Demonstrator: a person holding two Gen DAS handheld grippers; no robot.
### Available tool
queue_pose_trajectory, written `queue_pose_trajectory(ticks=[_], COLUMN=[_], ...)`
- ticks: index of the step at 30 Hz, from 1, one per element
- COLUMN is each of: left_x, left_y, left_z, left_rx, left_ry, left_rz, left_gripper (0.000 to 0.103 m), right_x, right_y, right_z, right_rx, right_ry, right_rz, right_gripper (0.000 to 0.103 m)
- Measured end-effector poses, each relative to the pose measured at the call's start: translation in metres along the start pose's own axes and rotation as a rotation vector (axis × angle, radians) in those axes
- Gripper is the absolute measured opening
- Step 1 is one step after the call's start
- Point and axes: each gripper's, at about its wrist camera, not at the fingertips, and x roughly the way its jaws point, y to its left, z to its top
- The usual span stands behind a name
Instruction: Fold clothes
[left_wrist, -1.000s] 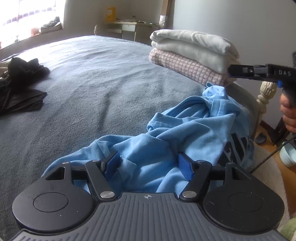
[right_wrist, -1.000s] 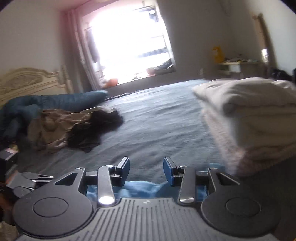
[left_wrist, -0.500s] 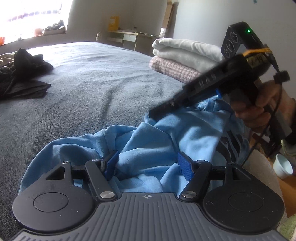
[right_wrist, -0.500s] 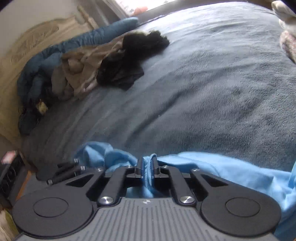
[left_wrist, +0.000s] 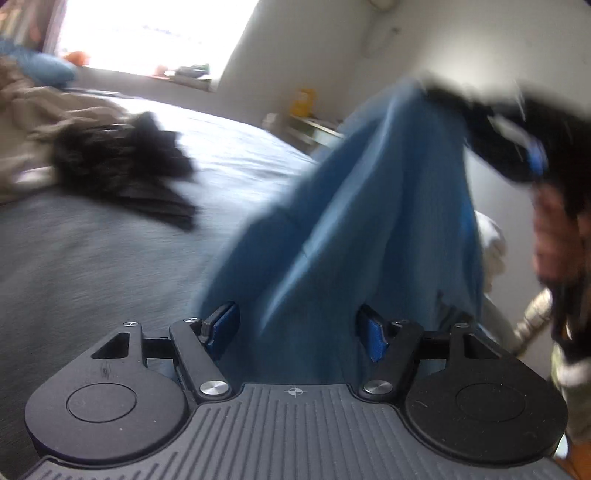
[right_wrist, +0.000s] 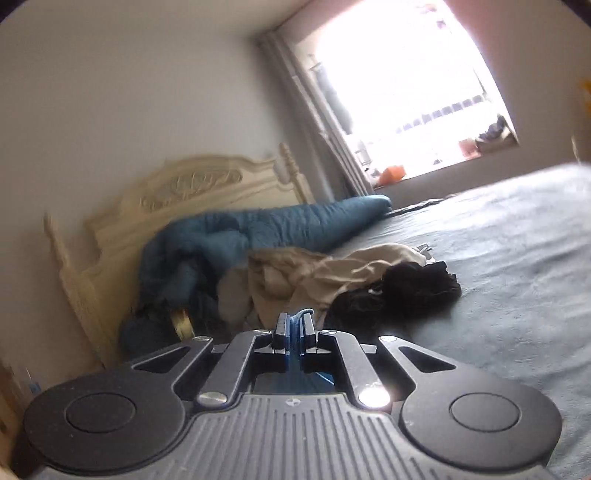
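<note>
**Blue shirt lifted off the bed in a tight right-hand grip**

Since the earlier frames the blue shirt (left_wrist: 354, 221) has been raised from the bed (left_wrist: 92, 251): it was heaped on the grey cover a second ago and is now stretched upward. The right gripper's jaws, parted then, have been closed on a fold of it.

In the left wrist view, a black garment (left_wrist: 122, 173) and a beige one (left_wrist: 33, 122) are seen well beyond the jaws, off to their left. The left gripper (left_wrist: 295, 328) is held with its jaws wide; the shirt hangs between them, but whether the pads touch it cannot be told through the blur. Up and to the right of the jaws, the shirt's top is gripped by the right gripper (left_wrist: 443, 96), with a hand (left_wrist: 554, 236) blurred below it.

In the right wrist view, the right gripper (right_wrist: 294, 325) is pinched narrowly on a blue fold (right_wrist: 295, 319). Beyond the jaws a cream headboard (right_wrist: 192, 188) stands to the left, then a teal quilt (right_wrist: 266, 229), the beige garment (right_wrist: 317, 269) and the black garment (right_wrist: 413, 284) to the right.
</note>
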Motion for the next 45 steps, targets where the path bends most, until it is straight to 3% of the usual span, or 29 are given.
queue_pose_trajectory(ticks=[5, 8, 10, 11, 12, 15, 18, 23, 25, 29, 31, 34, 37, 41, 45], left_x=[-0.037, -0.045, -0.043, -0.040, -0.037, -0.017, 0.000, 0.031, 0.037, 0.046, 0.046, 0.044, 0.044, 0.046, 0.043], left_y=[0.029, 0.031, 0.022, 0.016, 0.009, -0.017, -0.047, -0.069, -0.069, -0.064, -0.060, -0.054, -0.051, -0.049, -0.048], left_z=[-0.003, 0.002, 0.007, 0.009, 0.011, 0.012, 0.007, -0.008, -0.013, -0.021, -0.022, -0.021, -0.020, -0.019, -0.019], left_rx=[-0.092, -0.095, -0.065, -0.041, -0.016, 0.095, 0.240, 0.409, 0.446, 0.446, 0.431, 0.403, 0.379, 0.355, 0.337], left_ry=[-0.011, -0.025, -0.031, -0.034, -0.037, -0.033, -0.010, 0.081, 0.119, 0.176, 0.176, 0.169, 0.161, 0.152, 0.135], left_rz=[0.077, 0.084, 0.072, 0.058, 0.044, -0.001, 0.008, 0.076, 0.087, 0.138, 0.153, 0.163, 0.169, 0.186, 0.185], left_gripper=[0.069, 0.069, 0.069, 0.070, 0.071, 0.073, 0.074, 0.073, 0.073, 0.072, 0.072, 0.072, 0.072, 0.072, 0.072], right_x=[0.024, 0.025, 0.014, 0.007, -0.001, -0.034, -0.056, -0.068, -0.063, -0.049, -0.055, -0.069, -0.078, -0.091, -0.096], right_y=[0.030, 0.045, 0.058, 0.064, 0.068, 0.069, 0.063, 0.011, -0.015, -0.049, -0.052, -0.043, -0.030, -0.018, -0.013], right_z=[-0.093, -0.137, -0.150, -0.153, -0.153, -0.149, -0.133, -0.095, -0.087, -0.102, -0.119, -0.148, -0.169, -0.160, -0.128], right_rx=[-0.157, -0.244, -0.303, -0.326, -0.343, -0.366, -0.359, -0.244, -0.165, -0.086, -0.084, -0.101, -0.160, -0.193, -0.191], right_ry=[0.254, 0.354, 0.347, 0.333, 0.309, 0.253, 0.200, 0.104, 0.087, 0.149, 0.197, 0.257, 0.294, 0.301, 0.212], right_rz=[-0.043, -0.071, -0.102, -0.117, -0.127, -0.113, -0.147, -0.410, -0.462, -0.496, -0.459, -0.408, -0.430, -0.450, -0.471], right_gripper=[0.009, 0.012, 0.025, 0.039, 0.044, 0.046, 0.046, 0.043, 0.040, 0.026, 0.018, 0.013, 0.013, 0.013, 0.013])
